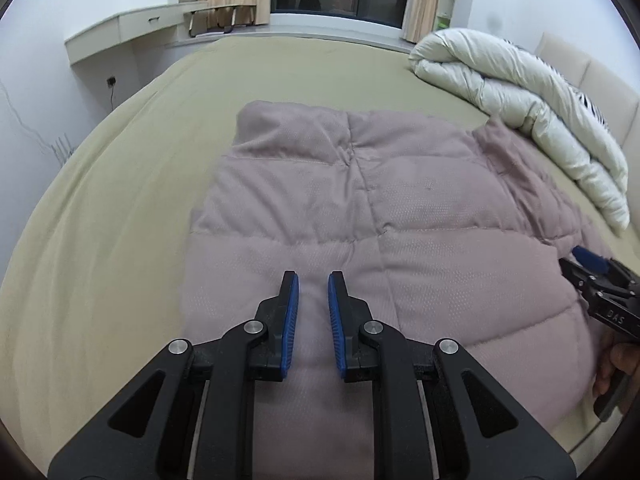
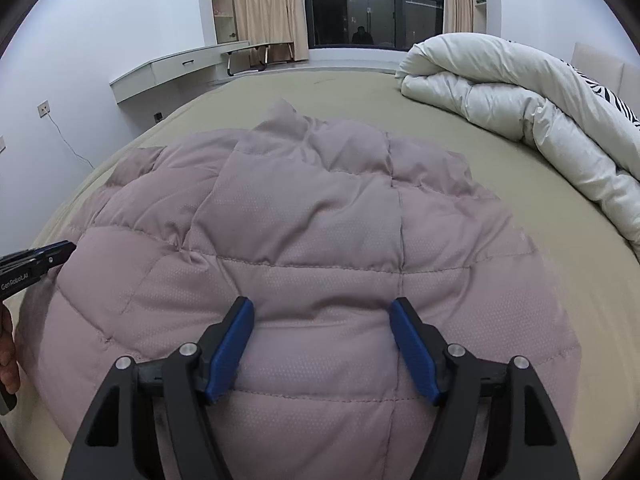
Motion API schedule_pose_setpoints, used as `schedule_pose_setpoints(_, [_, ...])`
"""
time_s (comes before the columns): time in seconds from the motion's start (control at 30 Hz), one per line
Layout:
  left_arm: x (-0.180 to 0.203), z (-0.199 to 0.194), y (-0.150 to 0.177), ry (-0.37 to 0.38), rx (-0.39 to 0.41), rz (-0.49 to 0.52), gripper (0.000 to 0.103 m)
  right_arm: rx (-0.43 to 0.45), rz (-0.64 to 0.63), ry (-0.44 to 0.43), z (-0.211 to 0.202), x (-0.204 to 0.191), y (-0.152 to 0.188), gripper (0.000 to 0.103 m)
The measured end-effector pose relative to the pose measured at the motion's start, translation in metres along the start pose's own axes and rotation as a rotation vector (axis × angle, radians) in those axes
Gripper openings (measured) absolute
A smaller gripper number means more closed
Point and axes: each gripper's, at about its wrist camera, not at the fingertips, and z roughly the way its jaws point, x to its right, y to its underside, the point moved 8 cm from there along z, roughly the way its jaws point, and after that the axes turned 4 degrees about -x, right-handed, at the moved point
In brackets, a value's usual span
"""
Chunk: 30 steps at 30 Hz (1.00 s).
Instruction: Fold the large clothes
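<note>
left wrist view: left tongs (image 1: 313,276), black arms with blue pads, set a little apart with nothing between them, hovering over the near part of a mauve quilted down jacket (image 1: 360,216). jacket lies spread flat on an olive bed sheet (image 1: 100,220), collar end far, hem near the camera. right tongs (image 1: 588,260) enter at the right edge over the jacket's right side, held by a hand (image 1: 616,368); their gap cannot be told from this side.
right wrist view: right tongs (image 2: 322,306), pads wide apart, gripping nothing, poised above the near middle of the jacket (image 2: 300,240), which is puffier and more creased at its far end. left tongs (image 2: 60,248) show at the left edge, beside the jacket's left border.
other items: cream duvet (image 2: 520,112), rolled, far right on the bed, apart from the jacket; white wall-mounted bench (image 2: 168,68) far left; beige curtains (image 2: 264,4) flanking a dark window (image 2: 372,4).
</note>
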Motion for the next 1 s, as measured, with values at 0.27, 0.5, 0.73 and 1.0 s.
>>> schedule_pose_setpoints(0.27, [-0.066,-0.056,0.021,0.021,0.007,-0.102,0.101,0.099,0.219,-0.176,-0.073,0.055,0.005,0.103])
schedule_pose_setpoints(0.5, [-0.084,-0.017,0.036,0.233,-0.163,-0.240,0.100,0.009,0.452,-0.328,-0.065,0.125,0.018,0.103])
schedule_pose_setpoints(0.73, [-0.086,0.022,0.030,0.377,-0.239,-0.335,0.100,-0.100,0.560,-0.456,-0.030,0.150,0.039,0.103])
schedule_pose_setpoints(1.0, [-0.095,0.048,0.026,0.436,-0.279,-0.383,0.100,-0.145,0.579,-0.482,0.004,0.156,0.040,0.100])
